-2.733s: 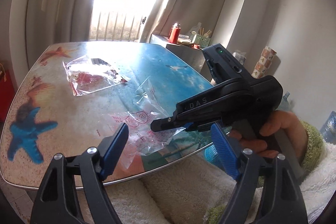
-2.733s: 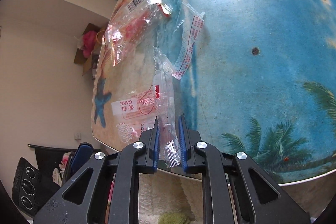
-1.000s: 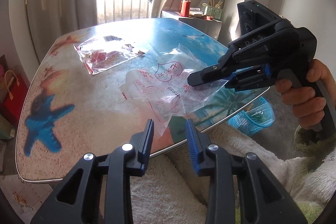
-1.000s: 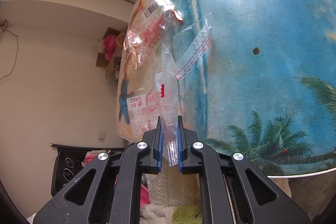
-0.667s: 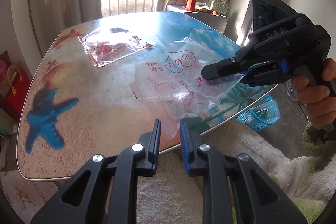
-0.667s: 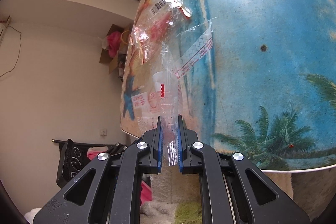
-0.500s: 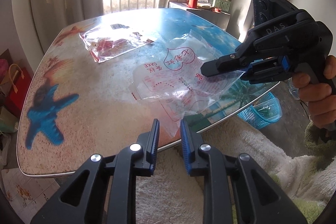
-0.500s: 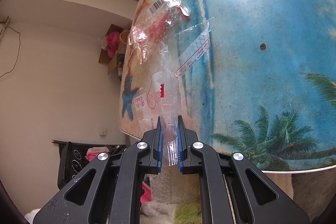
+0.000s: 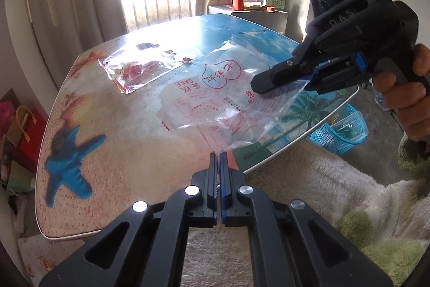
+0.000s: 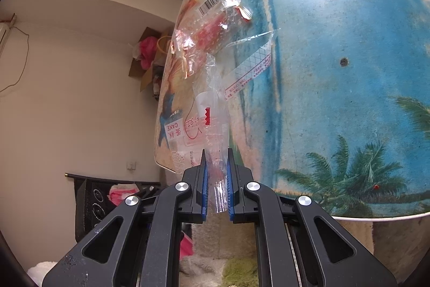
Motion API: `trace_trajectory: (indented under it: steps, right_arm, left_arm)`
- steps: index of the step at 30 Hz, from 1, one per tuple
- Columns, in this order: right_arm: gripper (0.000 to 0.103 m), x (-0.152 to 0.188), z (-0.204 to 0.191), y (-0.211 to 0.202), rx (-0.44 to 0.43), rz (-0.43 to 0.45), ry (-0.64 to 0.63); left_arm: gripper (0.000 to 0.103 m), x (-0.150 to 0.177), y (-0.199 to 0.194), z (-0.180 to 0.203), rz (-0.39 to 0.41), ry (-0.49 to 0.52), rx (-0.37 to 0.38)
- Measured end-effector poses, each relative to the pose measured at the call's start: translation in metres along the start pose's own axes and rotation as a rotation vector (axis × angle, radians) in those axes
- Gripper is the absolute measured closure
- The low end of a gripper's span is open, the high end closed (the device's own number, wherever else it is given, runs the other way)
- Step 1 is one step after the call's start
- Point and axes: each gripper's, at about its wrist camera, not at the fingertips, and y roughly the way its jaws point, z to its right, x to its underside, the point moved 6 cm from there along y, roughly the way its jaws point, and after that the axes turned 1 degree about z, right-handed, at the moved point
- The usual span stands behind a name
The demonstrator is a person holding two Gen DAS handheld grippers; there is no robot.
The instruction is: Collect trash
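Between the two hand-held grippers, the cake wrapper (image 9: pixel 225 101) hangs over the bench (image 9: pixel 107 131) edge, its far corner clamped by the right hand-held gripper (image 9: pixel 271 84), its near corner pinched by the just-closed left hand-held gripper (image 9: pixel 217 156), so lifting together should avoid tearing.

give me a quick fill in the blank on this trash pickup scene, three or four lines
1. Both tongs are clamped on the same clear ____ wrapper.
2. The starfish printed on the table is ____ in colour.
3. The basket on the floor past the table edge is ____.
4. The other wrapper lying flat on the table is held by ____ tongs.

Missing words: cake; blue; blue; no
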Motion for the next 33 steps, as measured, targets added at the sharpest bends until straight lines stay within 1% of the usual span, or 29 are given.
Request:
trace_trajectory:
  steps: [2, 4, 5, 7, 10, 11, 12, 13, 15, 16, 17, 19, 22, 25, 29, 31, 32, 33]
  right_arm:
    - [0.094, 0.0, -0.001, 0.0, 0.032, 0.005, -0.032]
    - [0.094, 0.001, -0.001, 0.003, 0.071, 0.001, -0.058]
    - [0.094, 0.002, 0.0, 0.006, 0.076, -0.004, -0.063]
    - [0.094, 0.003, 0.001, 0.011, 0.088, -0.013, -0.069]
    - [0.094, 0.002, 0.006, 0.015, 0.115, -0.013, -0.066]
    - [0.094, 0.0, 0.009, 0.016, 0.145, -0.003, -0.065]
    - [0.094, -0.001, 0.012, 0.015, 0.148, -0.002, -0.056]
    - [0.094, -0.002, 0.014, 0.015, 0.127, -0.007, -0.037]
    - [0.094, 0.0, 0.017, 0.017, 0.103, -0.018, -0.017]
    - [0.094, 0.001, 0.018, 0.019, 0.096, -0.027, -0.011]
    - [0.094, 0.003, 0.018, 0.022, 0.082, -0.038, 0.0]
    - [0.093, 0.006, 0.018, 0.03, 0.053, -0.064, 0.022]
    - [0.093, 0.007, 0.016, 0.036, 0.038, -0.088, 0.03]
    - [0.093, 0.007, 0.012, 0.037, 0.012, -0.104, 0.039]
    - [0.093, 0.009, 0.003, 0.039, -0.058, -0.127, 0.065]
    - [0.093, 0.01, 0.001, 0.039, -0.093, -0.137, 0.081]
    - [0.093, 0.01, 0.0, 0.039, -0.102, -0.141, 0.084]
    - [0.093, 0.01, -0.002, 0.04, -0.107, -0.143, 0.085]
  left_arm:
    - [0.102, 0.004, -0.002, 0.005, -0.002, 0.089, -0.02]
    - [0.102, 0.008, -0.003, 0.007, -0.003, 0.143, -0.026]
    - [0.102, 0.009, -0.003, 0.008, -0.008, 0.162, -0.033]
    - [0.102, 0.012, -0.004, 0.007, -0.016, 0.185, -0.038]
    - [0.102, 0.017, -0.006, 0.0, -0.038, 0.186, -0.05]
    - [0.101, 0.02, -0.006, -0.003, -0.05, 0.18, -0.07]
    - [0.101, 0.024, -0.006, -0.009, -0.062, 0.168, -0.09]
    - [0.101, 0.026, -0.008, -0.013, -0.067, 0.152, -0.105]
    - [0.095, 0.028, -0.014, -0.016, -0.06, 0.118, -0.093]
    - [0.081, 0.026, -0.017, -0.016, -0.043, 0.098, -0.088]
    - [0.063, 0.022, -0.021, -0.013, -0.019, 0.084, -0.087]
    - [0.051, 0.014, -0.025, -0.002, 0.033, 0.101, -0.08]
    - [0.048, 0.004, -0.019, 0.02, 0.06, 0.2, -0.097]
    - [0.048, -0.001, -0.001, 0.029, 0.043, 0.283, -0.136]
    - [0.048, -0.005, 0.016, 0.03, 0.012, 0.302, -0.135]
    - [0.048, -0.006, 0.022, 0.028, 0.002, 0.31, -0.148]
    - [0.049, -0.007, 0.023, 0.027, 0.005, 0.309, -0.151]
    - [0.051, -0.008, 0.024, 0.026, 0.003, 0.304, -0.159]
